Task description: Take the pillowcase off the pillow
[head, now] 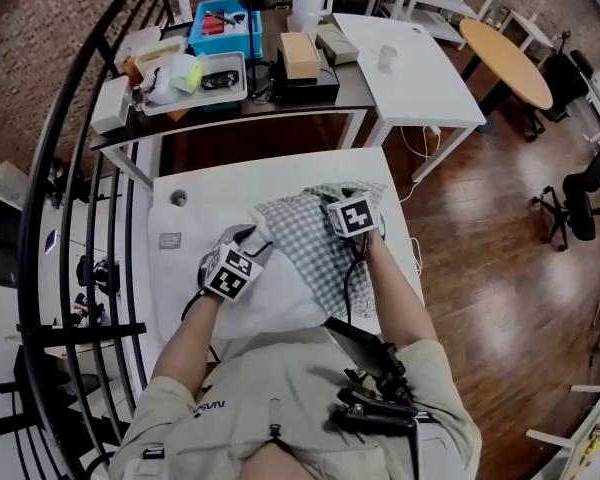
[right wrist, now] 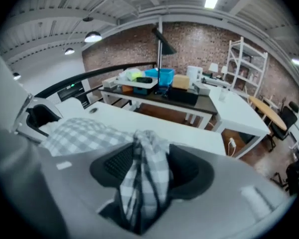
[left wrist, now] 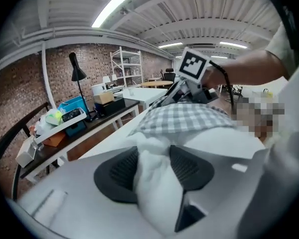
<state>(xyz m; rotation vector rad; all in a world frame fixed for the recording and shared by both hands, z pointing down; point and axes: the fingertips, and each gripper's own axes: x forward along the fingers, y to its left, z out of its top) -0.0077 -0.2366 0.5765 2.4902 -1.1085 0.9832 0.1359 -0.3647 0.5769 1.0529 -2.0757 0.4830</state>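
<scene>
The left claw (left wrist: 154, 169) has its jaws apart, and a fat wad of the white pillow (left wrist: 157, 203) bulges up between them and fills the gap. Seen from the head view, that claw (head: 246, 238) sits at the bare left end of the pillow (head: 270, 298), about the middle of the white surface (head: 195, 183).

The right claw (right wrist: 148, 169) stands open as well. A bunched fold of the grey-and-white checked pillowcase (right wrist: 142, 178) hangs between its jaws, lying closer to the left one. From above, this claw (head: 348, 196) is over the far end of the cloth, close to the right edge of the surface.

The pillowcase (head: 315, 248) covers only the right part of the pillow. It is spread in a rumpled strip along the right edge, from near the far right corner back toward the near edge. The left part of the pillow lies bare and white. In the left gripper view the checked cloth (left wrist: 184, 117) rises just behind the white wad, with the right claw at its far side.

A small round hole (head: 178, 198) is set in the surface toward its far left corner. Beyond the far edge stands a dark surface (head: 350, 88) crowded with a blue bin (head: 225, 28), a cardboard box (head: 300, 55) and a white jug (head: 310, 3). A black railing (head: 75, 218) curves down along the left side.
</scene>
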